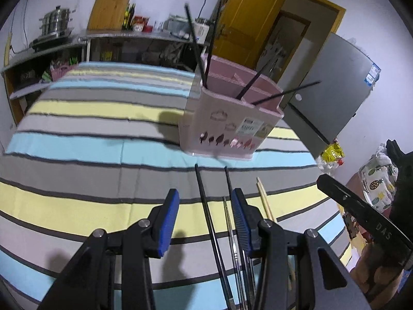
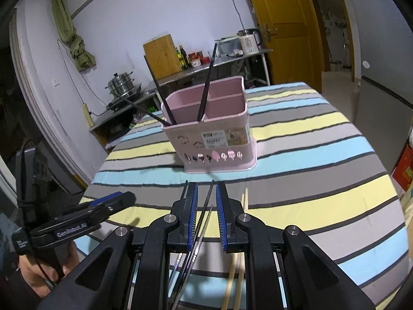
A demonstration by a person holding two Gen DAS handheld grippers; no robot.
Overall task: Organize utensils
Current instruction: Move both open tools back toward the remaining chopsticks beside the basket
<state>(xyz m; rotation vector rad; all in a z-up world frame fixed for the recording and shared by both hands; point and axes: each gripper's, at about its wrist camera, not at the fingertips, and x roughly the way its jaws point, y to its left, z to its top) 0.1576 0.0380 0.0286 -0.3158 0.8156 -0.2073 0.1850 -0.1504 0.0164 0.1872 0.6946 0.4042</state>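
Before the pink caddy, both grippers gape wide over loose chopsticks, holding nothing.

pink holder, striped tablecloth

Left gripper jaws wide apart; right gripper jaws narrowly parted, both low, level.

White walls fill the top; an orange wooden door stands upper right, a steel counter upper left.
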